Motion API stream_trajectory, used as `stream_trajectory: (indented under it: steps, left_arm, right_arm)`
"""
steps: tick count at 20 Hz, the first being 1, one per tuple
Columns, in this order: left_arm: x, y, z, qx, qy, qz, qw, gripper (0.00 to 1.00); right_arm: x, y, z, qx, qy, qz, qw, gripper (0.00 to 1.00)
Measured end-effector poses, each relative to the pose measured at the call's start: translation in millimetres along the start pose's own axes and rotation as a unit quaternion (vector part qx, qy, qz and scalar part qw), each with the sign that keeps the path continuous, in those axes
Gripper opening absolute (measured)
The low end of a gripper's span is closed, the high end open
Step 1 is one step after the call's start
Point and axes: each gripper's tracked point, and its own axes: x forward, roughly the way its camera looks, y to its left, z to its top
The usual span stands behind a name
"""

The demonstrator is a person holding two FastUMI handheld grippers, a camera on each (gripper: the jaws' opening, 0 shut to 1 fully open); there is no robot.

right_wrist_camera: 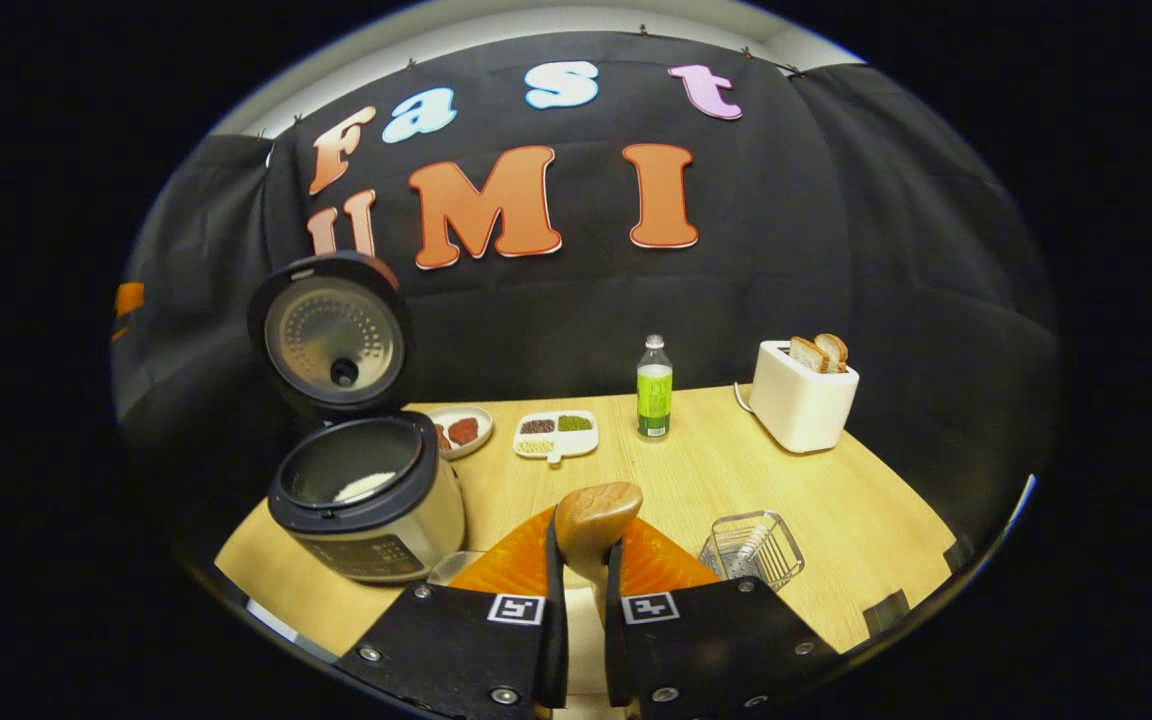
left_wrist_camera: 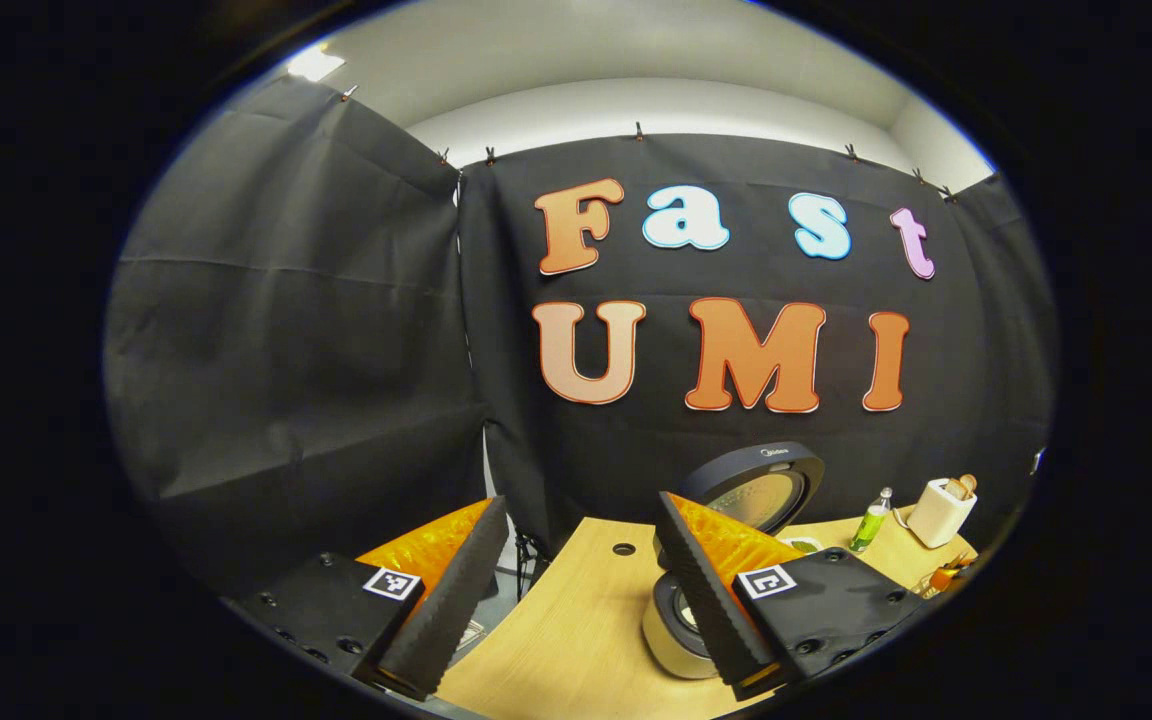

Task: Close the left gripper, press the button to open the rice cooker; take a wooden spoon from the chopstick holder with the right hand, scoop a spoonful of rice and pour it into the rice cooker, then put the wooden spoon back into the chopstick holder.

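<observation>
The rice cooker (right_wrist_camera: 366,505) stands on the wooden table with its lid (right_wrist_camera: 336,340) swung up, and a little white rice (right_wrist_camera: 364,487) lies in the inner pot. My right gripper (right_wrist_camera: 584,560) is shut on the handle of a wooden spoon (right_wrist_camera: 594,518), whose rounded bowl sticks up past the fingertips. The wire chopstick holder (right_wrist_camera: 751,548) sits just right of those fingers. My left gripper (left_wrist_camera: 576,640) is open and holds nothing. It hovers near the table's left edge, with the open rice cooker (left_wrist_camera: 671,630) partly hidden behind its right finger (left_wrist_camera: 711,600).
Behind the cooker are a small plate (right_wrist_camera: 461,430) of red pieces and a divided white tray (right_wrist_camera: 556,435). A green-labelled bottle (right_wrist_camera: 653,390) and a white toaster (right_wrist_camera: 801,400) with bread stand at the back right. A pale rim (right_wrist_camera: 456,565) peeks out left of my right fingers.
</observation>
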Motion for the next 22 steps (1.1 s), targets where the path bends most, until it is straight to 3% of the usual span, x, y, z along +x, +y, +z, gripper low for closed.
stream_trajectory:
  steps: [8,16,22]
  left_arm:
    - [5,14,-12,-0.006,0.014,-0.004,1.000,0.97]
    - [1,16,-20,0.001,0.023,-0.011,1.000,0.97]
    - [0,19,-22,-0.001,0.026,-0.012,1.000,0.97]
  right_arm:
    - [-6,12,-39,-0.012,0.028,-0.024,0.999,0.14]
    - [-4,41,-55,0.096,0.045,-0.003,0.994,0.14]
    - [-2,68,-56,0.214,0.048,0.038,0.975,0.14]
